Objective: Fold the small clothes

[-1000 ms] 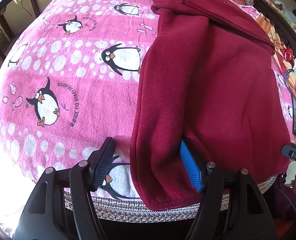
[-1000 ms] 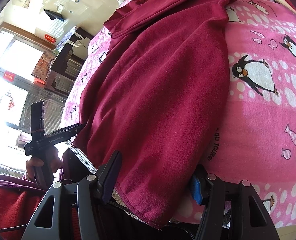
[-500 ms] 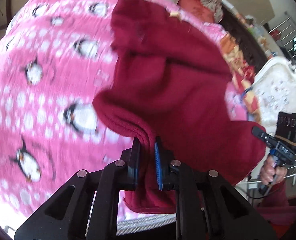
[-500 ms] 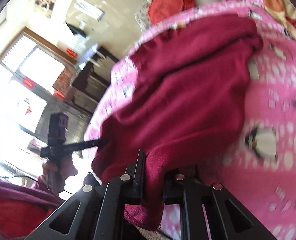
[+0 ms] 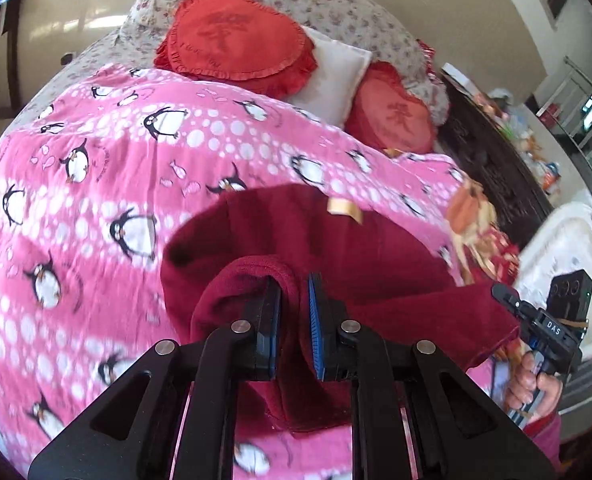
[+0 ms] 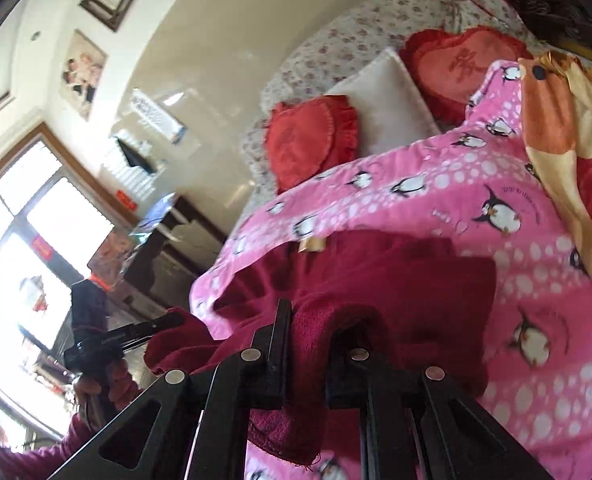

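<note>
A dark red fleece garment (image 5: 336, 256) lies on the pink penguin blanket (image 5: 96, 184), its near hem lifted off the bed. My left gripper (image 5: 294, 320) is shut on one lower corner of it. My right gripper (image 6: 310, 332) is shut on the other corner of the garment (image 6: 396, 280). The cloth hangs in a fold between the two grippers. A tan label (image 5: 344, 208) shows at its far edge. The right gripper also shows at the right of the left wrist view (image 5: 508, 300), gripping the cloth.
Two red heart cushions (image 5: 236, 40) and a white pillow (image 5: 328, 68) lie at the head of the bed. An orange and red quilt (image 6: 556, 120) lies along the bed's right side. A dark cabinet (image 6: 168, 256) stands at the left.
Both grippers closed on the garment's near hem corners, lifted them and carried them forward toward the head of the bed. The garment now looks shorter, doubled over itself.
</note>
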Tool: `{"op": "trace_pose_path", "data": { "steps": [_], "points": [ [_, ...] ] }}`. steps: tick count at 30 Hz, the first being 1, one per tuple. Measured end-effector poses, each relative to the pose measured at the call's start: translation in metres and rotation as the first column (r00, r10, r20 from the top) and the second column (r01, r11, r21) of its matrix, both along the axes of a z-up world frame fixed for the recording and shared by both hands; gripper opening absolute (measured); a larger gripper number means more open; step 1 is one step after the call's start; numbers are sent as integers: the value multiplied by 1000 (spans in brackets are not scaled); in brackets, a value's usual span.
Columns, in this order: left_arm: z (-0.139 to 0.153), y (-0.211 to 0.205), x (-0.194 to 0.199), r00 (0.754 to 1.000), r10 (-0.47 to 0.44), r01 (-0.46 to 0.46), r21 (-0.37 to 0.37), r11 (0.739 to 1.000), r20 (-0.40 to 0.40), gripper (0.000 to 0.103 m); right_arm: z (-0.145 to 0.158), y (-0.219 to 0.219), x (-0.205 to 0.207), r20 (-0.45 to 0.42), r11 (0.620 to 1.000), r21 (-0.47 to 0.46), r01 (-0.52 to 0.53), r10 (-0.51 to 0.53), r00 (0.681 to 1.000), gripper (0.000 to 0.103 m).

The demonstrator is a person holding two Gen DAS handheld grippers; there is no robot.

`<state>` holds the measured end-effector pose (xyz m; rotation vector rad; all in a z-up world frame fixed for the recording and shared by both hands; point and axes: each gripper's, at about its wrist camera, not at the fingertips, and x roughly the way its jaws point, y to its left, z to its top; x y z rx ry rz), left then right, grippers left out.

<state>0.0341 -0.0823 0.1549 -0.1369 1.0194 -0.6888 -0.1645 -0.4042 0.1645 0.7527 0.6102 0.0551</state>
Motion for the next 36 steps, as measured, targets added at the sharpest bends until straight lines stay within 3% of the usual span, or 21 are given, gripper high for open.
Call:
{"op": "trace_pose_path", "data": {
  "steps": [3,5,8,9,10,12,14,16,20,22,28,31,33,36],
  "points": [
    [-15,-11,28,1000,25,-24,30,999,-6,12,-29,-28,38,-100,995,73,74,-66,993,13],
    [-19,-9,38,999,27,-26,25,999,-28,13,-44,-43,53,-161,988,121,94,-74,984,29],
    [-10,-1,41,999,24,-24,4,1000,-21,29,-42,-57,51,-126,979,175,103,-81,989,38],
    [-5,2,38,999,35,-35,7,999,7,42,-36,-61,46,-104,979,178,103,-86,991,38],
    [2,6,36,998,55,-55,11,998,42,55,-29,-63,39,-91,980,166,111,-97,991,41],
    [17,17,29,990,95,-93,-28,995,101,61,-10,-65,25,-72,982,84,167,-161,984,49],
    [23,20,27,992,88,-82,-59,995,96,61,9,-65,6,-21,981,22,194,-194,981,49],
    [23,15,22,993,62,-58,-43,997,97,61,23,-52,-7,37,988,-33,150,-148,988,49],
    [0,-10,15,995,8,-12,41,999,98,61,18,-4,13,-41,973,-229,30,-40,998,47],
    [-14,-23,20,996,17,-23,77,997,83,61,8,6,28,-80,959,-282,-7,-16,997,47],
    [-62,-42,54,997,75,-77,164,984,13,61,-39,-16,90,-186,949,-305,74,-136,973,47],
    [-64,-41,56,998,68,-67,166,984,1,61,-61,-27,111,-255,957,-287,45,-122,959,47],
    [-53,-33,48,999,49,-49,135,990,8,61,-58,-27,106,-260,960,-277,37,-112,959,47],
    [-38,-12,31,999,32,-37,112,993,41,61,-33,-24,64,-185,972,-228,55,-99,978,47]
  ]
}}
